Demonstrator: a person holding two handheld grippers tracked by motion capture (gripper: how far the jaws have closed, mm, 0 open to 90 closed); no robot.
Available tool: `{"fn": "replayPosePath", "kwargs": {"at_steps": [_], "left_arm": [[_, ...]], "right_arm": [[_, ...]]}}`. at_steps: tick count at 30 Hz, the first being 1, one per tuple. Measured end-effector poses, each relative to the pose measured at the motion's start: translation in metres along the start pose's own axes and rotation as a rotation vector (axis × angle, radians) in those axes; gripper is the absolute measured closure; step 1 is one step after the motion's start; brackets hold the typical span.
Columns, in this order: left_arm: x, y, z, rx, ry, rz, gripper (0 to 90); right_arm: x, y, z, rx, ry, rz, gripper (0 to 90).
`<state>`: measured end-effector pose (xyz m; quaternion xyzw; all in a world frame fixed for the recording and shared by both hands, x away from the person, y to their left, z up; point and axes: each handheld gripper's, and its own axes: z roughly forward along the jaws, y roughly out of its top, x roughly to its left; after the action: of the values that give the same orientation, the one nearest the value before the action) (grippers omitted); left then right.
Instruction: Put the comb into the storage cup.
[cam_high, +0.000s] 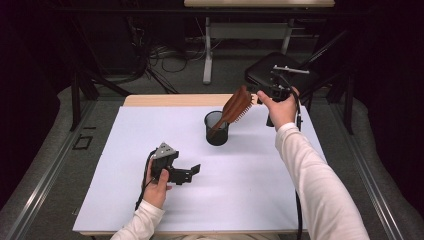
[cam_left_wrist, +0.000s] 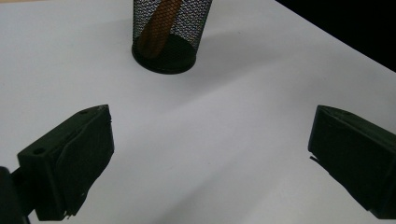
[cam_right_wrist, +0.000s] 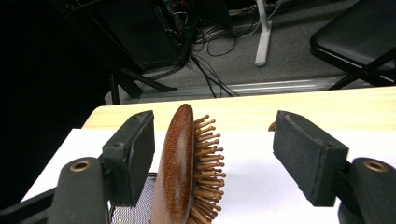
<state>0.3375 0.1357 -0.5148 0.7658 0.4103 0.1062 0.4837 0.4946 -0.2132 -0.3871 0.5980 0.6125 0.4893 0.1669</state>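
The right gripper (cam_high: 260, 96) is raised above the far right part of the table, and its jaws stand apart. In the right gripper view, the hairbrush (cam_right_wrist: 184, 163) is between them. One jaw is just beside the smooth wooden back, maybe touching it, and the other jaw is well away from the bristles. So the gripper has no real hold on the brush. The brush stands tilted, with its handle down inside the black mesh cup (cam_high: 216, 129) and its head leaning out over the rim toward the right gripper.

I judge that the step in hand is to leave the brush standing in the cup. To do it well, the right gripper should go away along the line of its own jaws, back and a little up, and not sideways. A sideways move could catch the bristles or push the wooden back. The cup looks light, and the brush leans far, so a small push may tip both over.

The left gripper (cam_high: 186, 173) rests low over the white sheet (cam_high: 240, 190), nearer to the person. Its jaws are wide apart and hold nothing. If the cup starts to rock, this gripper is near enough to come and steady its side.
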Motion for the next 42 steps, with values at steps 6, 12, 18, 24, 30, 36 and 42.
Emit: {"fn": "replayPosePath", "kwargs": {"at_steps": [6,12,18,24,30,36,42], "left_arm": [[0.000,0.000,0.000,0.000,0.001,0.000,0.3],[0.000,0.000,0.000,0.001,0.001,0.002,0.3],[0.000,0.000,0.000,0.004,0.004,0.001,0.4],[0.000,0.000,0.000,0.002,0.002,0.003,0.4],[0.001,0.000,0.000,0.001,0.003,0.003,0.3],[0.001,0.000,-0.001,0.000,0.005,0.000,0.4],[0.001,0.000,-0.001,-0.002,0.008,-0.002,0.4]], "right_arm": [[-0.004,0.003,-0.005,-0.001,0.021,-0.031,31.3],[-0.005,0.004,-0.008,0.009,0.036,-0.070,33.8],[-0.004,0.004,-0.010,0.020,0.046,-0.100,35.4],[-0.003,0.002,-0.011,0.048,0.045,-0.149,32.5],[-0.002,0.002,-0.012,0.050,0.048,-0.199,29.3],[0.002,0.000,-0.014,0.046,0.063,-0.257,27.3],[0.005,-0.001,-0.015,0.041,0.050,-0.324,24.1]]}}
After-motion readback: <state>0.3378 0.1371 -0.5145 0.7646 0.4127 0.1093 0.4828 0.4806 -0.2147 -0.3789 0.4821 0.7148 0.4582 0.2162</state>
